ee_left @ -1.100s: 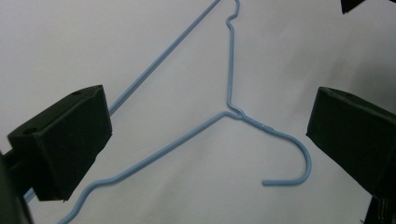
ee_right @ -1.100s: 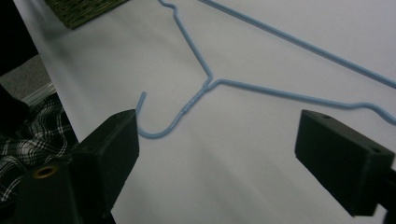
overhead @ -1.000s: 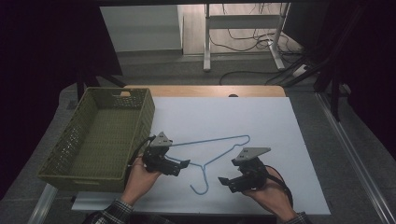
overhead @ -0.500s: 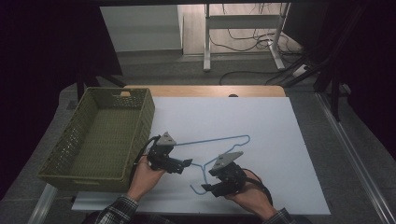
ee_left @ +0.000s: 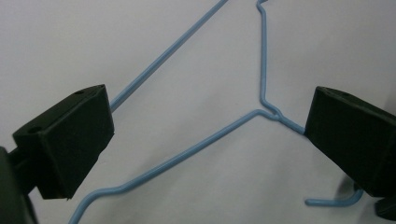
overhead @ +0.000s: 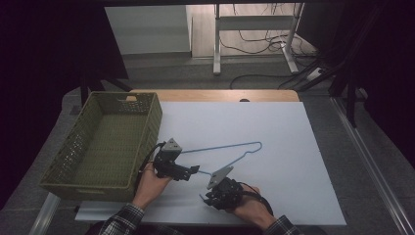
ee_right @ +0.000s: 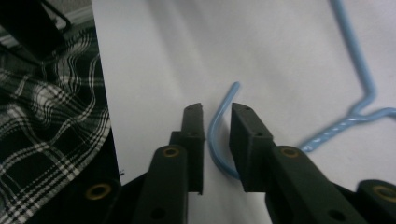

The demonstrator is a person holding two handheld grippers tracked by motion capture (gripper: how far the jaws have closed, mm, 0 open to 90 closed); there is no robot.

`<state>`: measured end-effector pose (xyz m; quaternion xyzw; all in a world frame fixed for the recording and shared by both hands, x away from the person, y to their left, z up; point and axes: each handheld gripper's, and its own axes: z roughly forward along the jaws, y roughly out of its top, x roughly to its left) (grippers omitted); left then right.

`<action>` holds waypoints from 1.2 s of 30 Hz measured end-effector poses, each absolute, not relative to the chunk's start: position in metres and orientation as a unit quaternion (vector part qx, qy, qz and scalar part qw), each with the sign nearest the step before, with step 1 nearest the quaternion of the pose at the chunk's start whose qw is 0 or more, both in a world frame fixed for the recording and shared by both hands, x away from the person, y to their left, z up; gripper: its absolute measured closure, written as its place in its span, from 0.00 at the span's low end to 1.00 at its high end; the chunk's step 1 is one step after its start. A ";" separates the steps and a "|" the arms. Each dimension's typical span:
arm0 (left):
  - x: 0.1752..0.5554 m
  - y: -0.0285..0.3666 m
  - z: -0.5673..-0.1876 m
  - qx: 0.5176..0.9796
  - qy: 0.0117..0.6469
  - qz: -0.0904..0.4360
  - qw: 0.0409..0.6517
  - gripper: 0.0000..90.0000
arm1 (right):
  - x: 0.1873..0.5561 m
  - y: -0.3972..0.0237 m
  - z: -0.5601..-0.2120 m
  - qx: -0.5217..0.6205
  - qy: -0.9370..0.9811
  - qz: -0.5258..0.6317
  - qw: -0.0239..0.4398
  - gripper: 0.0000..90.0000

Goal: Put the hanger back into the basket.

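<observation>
The hanger (overhead: 230, 152) lies on the table (overhead: 293, 147), right of the basket (overhead: 105, 142).

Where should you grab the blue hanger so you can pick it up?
Probably the hook of the blue hanger. It lies flat, so come from above. The right hand-held gripper has just been closing around that thin curved wire, with a little gap left on both sides.

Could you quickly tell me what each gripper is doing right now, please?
Left gripper: open wide, straddling the blue wire hanger, not gripping it.
Right gripper: jaws just closing around the hanger's hook, a small gap left.
</observation>
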<state>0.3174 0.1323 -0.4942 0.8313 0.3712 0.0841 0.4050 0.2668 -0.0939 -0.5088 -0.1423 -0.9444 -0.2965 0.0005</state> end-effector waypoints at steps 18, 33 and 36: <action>0.319 0.133 -0.495 0.849 0.349 0.064 0.392 0.18 | 0.266 -0.090 -0.500 -0.099 -0.946 -0.308 -0.012 0.96; 0.332 0.109 -0.510 0.886 0.290 0.070 0.355 0.44 | 0.271 -0.092 -0.479 -0.099 -0.937 -0.336 -0.014 0.96; 0.334 0.106 -0.513 0.891 0.283 0.074 0.347 0.46 | 0.272 -0.092 -0.478 -0.100 -0.935 -0.339 -0.013 0.96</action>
